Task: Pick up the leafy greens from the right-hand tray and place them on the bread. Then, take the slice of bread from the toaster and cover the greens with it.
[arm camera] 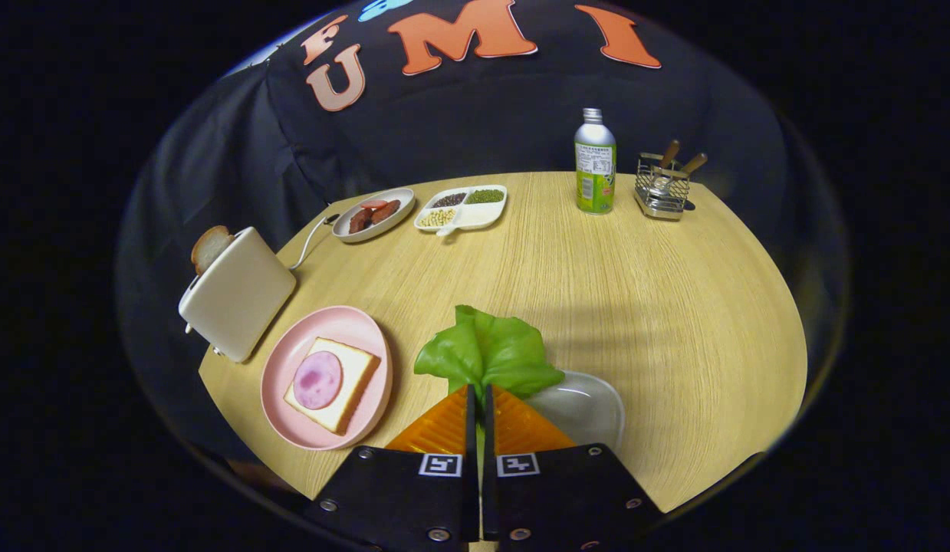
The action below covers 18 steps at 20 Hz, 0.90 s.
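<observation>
My gripper [480, 389] is shut on the leafy greens [490, 353], whose stem is pinched between the two fingers while the leaf fans out just ahead of them. The greens hang above the near edge of a white tray [590, 406], which lies right of the fingers. To the left sits a pink plate [290, 360] with a slice of bread [352, 383] topped by a round of ham [317, 379]. Beyond the plate stands a cream toaster [241, 295] with a second bread slice [210, 247] poking out of its slot.
At the back of the wooden table are an oval plate of sausages [373, 213], a divided dish of beans [461, 207], a green bottle [595, 162] and a wire rack with utensils [662, 188]. The toaster's cord [310, 241] runs toward the oval plate.
</observation>
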Each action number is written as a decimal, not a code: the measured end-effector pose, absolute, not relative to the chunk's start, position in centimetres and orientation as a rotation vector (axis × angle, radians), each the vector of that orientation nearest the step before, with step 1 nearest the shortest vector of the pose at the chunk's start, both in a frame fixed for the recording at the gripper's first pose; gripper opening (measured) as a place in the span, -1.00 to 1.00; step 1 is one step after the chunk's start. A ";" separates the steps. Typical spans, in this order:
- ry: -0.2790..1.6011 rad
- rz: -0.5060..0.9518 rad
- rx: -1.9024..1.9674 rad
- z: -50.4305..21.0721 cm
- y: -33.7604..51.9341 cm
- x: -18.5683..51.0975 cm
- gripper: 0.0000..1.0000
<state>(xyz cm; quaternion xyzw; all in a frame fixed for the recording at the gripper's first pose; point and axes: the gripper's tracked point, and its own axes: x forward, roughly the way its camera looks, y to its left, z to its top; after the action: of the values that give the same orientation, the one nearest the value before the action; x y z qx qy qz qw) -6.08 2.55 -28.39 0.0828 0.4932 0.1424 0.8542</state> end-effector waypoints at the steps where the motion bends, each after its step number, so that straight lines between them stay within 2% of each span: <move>1: 1.028 0.311 0.183 -27.9 3.1 -5.9 -0.95; 8: 0.974 0.458 0.184 -25.0 9.5 -5.4 -0.95; 18: 1.025 0.604 0.163 -25.9 16.3 -6.2 -0.95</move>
<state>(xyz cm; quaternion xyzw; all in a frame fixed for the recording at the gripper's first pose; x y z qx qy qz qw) -6.21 16.34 -25.86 0.0769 0.4822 0.2842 0.8251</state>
